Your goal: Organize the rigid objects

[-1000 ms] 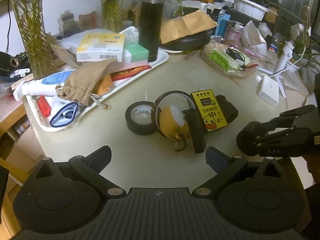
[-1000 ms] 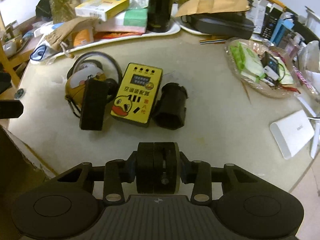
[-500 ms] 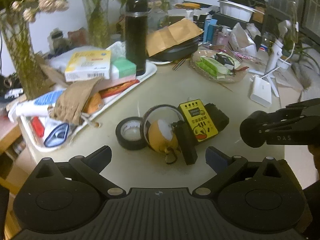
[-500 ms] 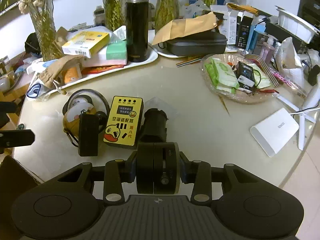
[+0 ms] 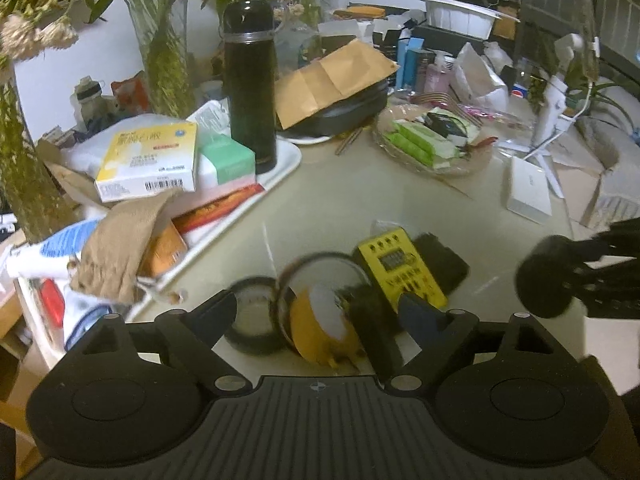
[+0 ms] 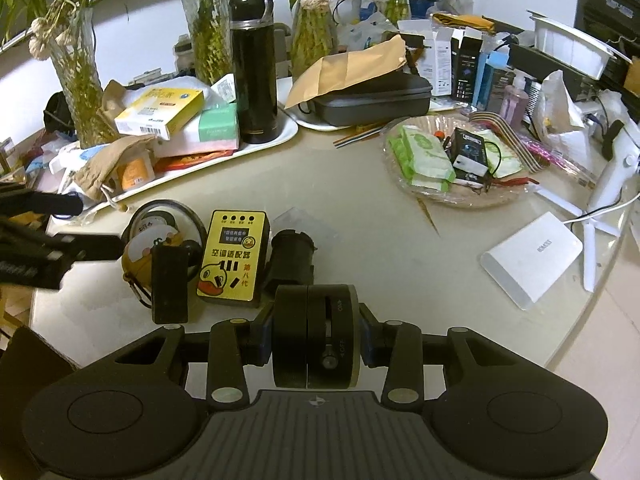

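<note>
1. The left claw (image 5: 320, 312) stands wide at the bottom of the left wrist view, its jaws having just been closing a little. Nothing is pressed between them; the black tape roll (image 5: 250, 326), the round yellow case (image 5: 320, 320) and a black block (image 5: 374, 332) show in the gap, blurred.
2. In the right wrist view this same left claw enters at the left edge, just beside the round yellow case (image 6: 160, 244), with no contact that can be made out.
3. Centre frame in the right wrist view, a row lies on the pale bench (image 6: 352, 208): the case inside a dark ring, a flat black block (image 6: 170, 284) leaning across it, the yellow box (image 6: 234, 258) printed with a duck, and a black cylinder-shaped part (image 6: 290, 258) touching the box's right side.
4. The right claw (image 6: 314, 338), bottom centre, is clamped narrowly on a black disc-shaped device (image 6: 314, 336), split down the middle and marked ON and OFF, held above the bench near the row.
5. In the left wrist view that disc-shaped device (image 5: 542, 276) appears at the right edge, dark and blurred.
6. A white tray (image 6: 280, 138) in the upper left carries boxes and a tall black flask (image 6: 254, 68); a white box (image 6: 532, 258) lies at the right.
</note>
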`<state>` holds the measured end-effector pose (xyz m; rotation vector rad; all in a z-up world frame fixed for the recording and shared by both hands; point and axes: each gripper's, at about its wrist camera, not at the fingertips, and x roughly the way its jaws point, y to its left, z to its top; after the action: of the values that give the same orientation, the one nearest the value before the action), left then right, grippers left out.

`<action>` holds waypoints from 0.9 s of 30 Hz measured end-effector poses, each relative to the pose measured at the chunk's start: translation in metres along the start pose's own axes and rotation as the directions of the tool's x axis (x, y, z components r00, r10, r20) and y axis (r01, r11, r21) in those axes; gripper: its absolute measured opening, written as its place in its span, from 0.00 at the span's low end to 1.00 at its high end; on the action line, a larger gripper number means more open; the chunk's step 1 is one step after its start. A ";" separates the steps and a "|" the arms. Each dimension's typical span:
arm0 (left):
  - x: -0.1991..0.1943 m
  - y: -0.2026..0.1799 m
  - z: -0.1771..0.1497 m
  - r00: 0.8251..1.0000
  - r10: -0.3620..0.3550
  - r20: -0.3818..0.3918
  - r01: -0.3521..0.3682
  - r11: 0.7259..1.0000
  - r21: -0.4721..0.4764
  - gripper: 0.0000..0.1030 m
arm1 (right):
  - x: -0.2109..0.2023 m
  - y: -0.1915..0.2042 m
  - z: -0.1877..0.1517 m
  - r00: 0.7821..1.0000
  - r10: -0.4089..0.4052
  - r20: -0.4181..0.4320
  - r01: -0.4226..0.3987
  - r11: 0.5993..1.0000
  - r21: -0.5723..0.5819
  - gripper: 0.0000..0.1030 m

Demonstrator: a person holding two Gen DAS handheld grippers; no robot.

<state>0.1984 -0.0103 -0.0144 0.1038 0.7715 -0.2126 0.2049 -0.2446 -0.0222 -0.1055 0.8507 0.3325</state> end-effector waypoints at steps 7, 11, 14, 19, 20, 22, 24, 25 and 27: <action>0.026 0.013 0.012 0.999 -0.047 -0.022 0.047 0.999 0.025 0.81 | -0.002 -0.004 0.001 1.000 0.014 0.008 -0.014 1.000 0.018 0.42; 0.046 0.021 0.016 0.995 -0.078 -0.068 0.080 0.996 0.036 0.71 | -0.003 -0.006 0.000 1.000 0.015 0.008 -0.015 1.000 0.024 0.42; 0.059 0.027 0.018 0.987 -0.122 -0.104 0.126 0.991 0.036 0.67 | -0.003 -0.008 0.000 1.000 0.019 0.006 -0.019 0.999 0.033 0.42; 0.076 0.045 0.022 0.967 -0.202 -0.157 0.200 0.979 -0.029 0.50 | -0.001 -0.010 0.000 1.000 0.020 0.003 -0.020 0.999 0.042 0.42; 0.078 0.049 0.022 0.962 -0.220 -0.162 0.214 0.975 -0.050 0.44 | -0.001 -0.011 0.000 1.000 0.021 0.004 -0.022 0.999 0.043 0.42; 0.079 0.054 0.022 0.951 -0.262 -0.165 0.251 0.964 -0.085 0.35 | -0.001 -0.012 0.000 1.000 0.026 0.003 -0.026 0.998 0.051 0.42; 0.077 0.057 0.023 0.946 -0.281 -0.163 0.266 0.958 -0.107 0.27 | -0.001 -0.012 0.000 1.000 0.026 0.005 -0.026 0.998 0.057 0.42; 0.075 0.057 0.022 0.946 -0.279 -0.164 0.264 0.959 -0.104 0.26 | -0.002 -0.013 0.001 1.000 0.025 0.007 -0.026 0.998 0.058 0.42; 0.072 0.056 0.021 0.949 -0.272 -0.159 0.259 0.961 -0.098 0.21 | -0.003 -0.013 0.001 0.999 0.029 0.014 -0.030 0.998 0.064 0.42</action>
<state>0.2757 0.0299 -0.0487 -0.0561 0.9640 -0.4341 0.2077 -0.2575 -0.0200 -0.0317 0.8502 0.3329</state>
